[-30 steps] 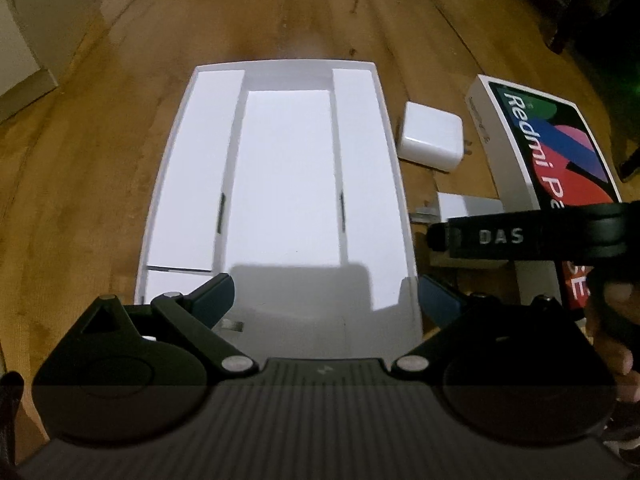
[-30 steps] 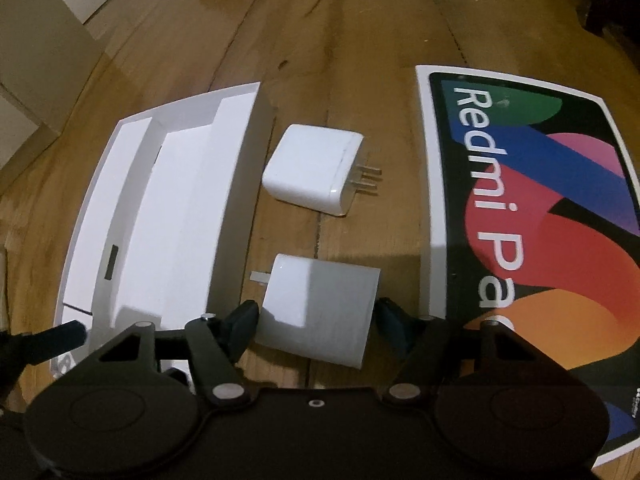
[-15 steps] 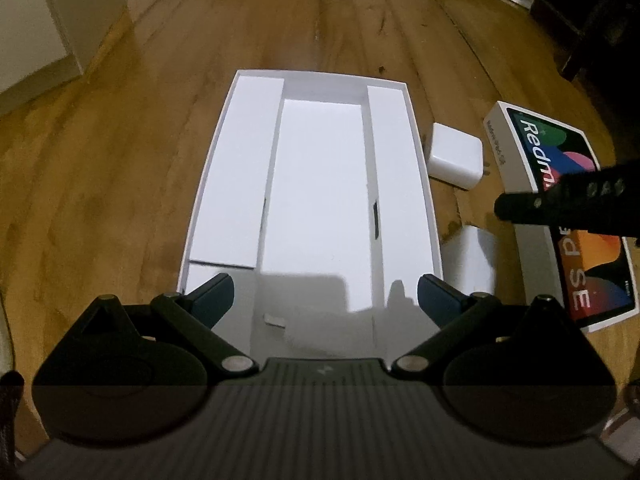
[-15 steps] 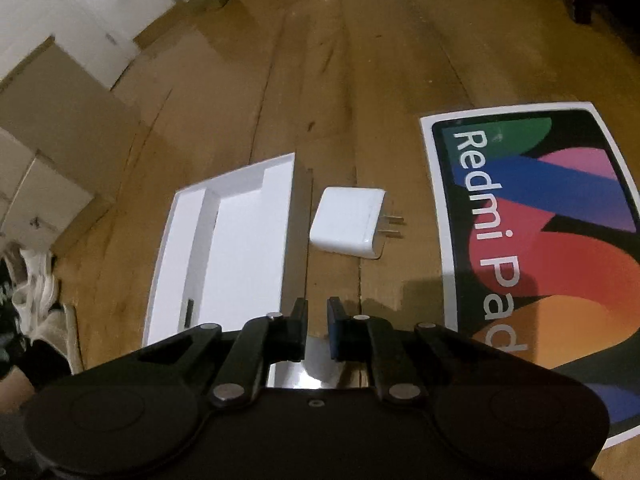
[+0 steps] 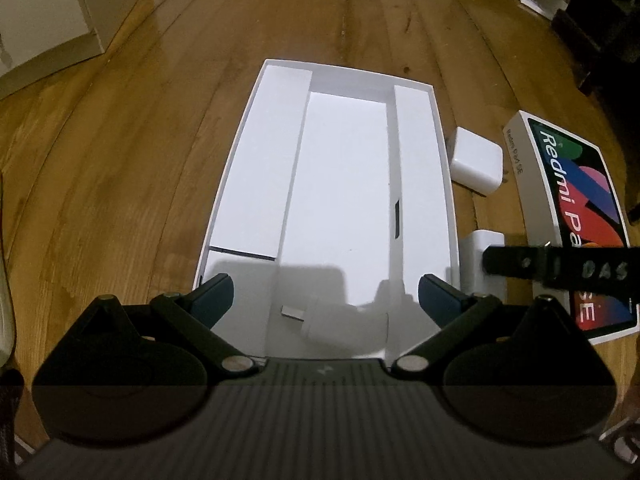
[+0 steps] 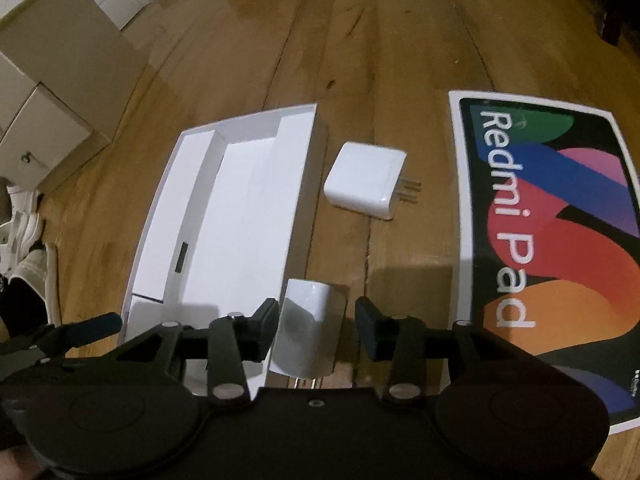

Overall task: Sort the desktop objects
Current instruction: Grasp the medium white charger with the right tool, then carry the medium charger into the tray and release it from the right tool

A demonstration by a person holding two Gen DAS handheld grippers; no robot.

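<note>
Between the white cardboard tray (image 6: 224,216) and the colourful Redmi Pad box lid (image 6: 548,240), two white plastic charger plugs lie on the wooden floor (image 6: 360,40). The right gripper (image 6: 316,320) straddles the nearer plug (image 6: 310,328), jaws apart and not yet pinching it. The left gripper (image 5: 326,298) hovers spread wide over the tray's near end, likely steadying it to receive the plug. The farther plug (image 6: 366,180) lies just beside the tray wall.

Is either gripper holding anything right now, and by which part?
Left gripper: open, holding nothing. Right gripper: open astride the near charger; no finger visibly touches it, so no hold.
</note>
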